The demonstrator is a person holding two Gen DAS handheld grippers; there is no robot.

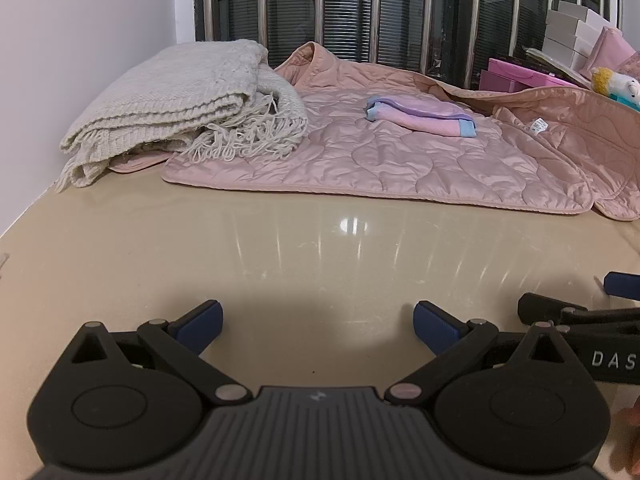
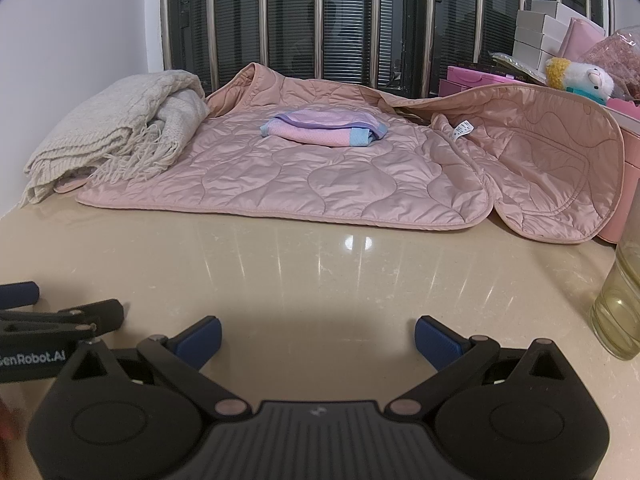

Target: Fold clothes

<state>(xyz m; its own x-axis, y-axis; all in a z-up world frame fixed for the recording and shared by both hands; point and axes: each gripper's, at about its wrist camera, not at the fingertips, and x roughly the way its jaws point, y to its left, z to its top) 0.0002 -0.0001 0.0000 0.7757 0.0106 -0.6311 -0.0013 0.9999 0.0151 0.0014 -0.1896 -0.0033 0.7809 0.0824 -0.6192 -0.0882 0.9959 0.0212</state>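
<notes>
A pink quilted jacket [image 1: 400, 156] lies spread on the beige table, also in the right wrist view [image 2: 320, 176]. A small folded pink and blue garment [image 1: 420, 114] rests on top of it [image 2: 324, 130]. A folded cream knitted shawl with fringe [image 1: 180, 100] lies at the jacket's left [image 2: 112, 136]. My left gripper [image 1: 318, 326] is open and empty over bare table, well short of the jacket. My right gripper [image 2: 318, 340] is open and empty, beside the left one.
The glossy beige table [image 1: 300, 248] runs between the grippers and the jacket. Pink boxes, white boxes [image 2: 536, 36] and a plush toy [image 2: 580, 76] stand at the back right. A glass of yellowish liquid [image 2: 620, 292] stands at the right. A barred window is behind, a white wall left.
</notes>
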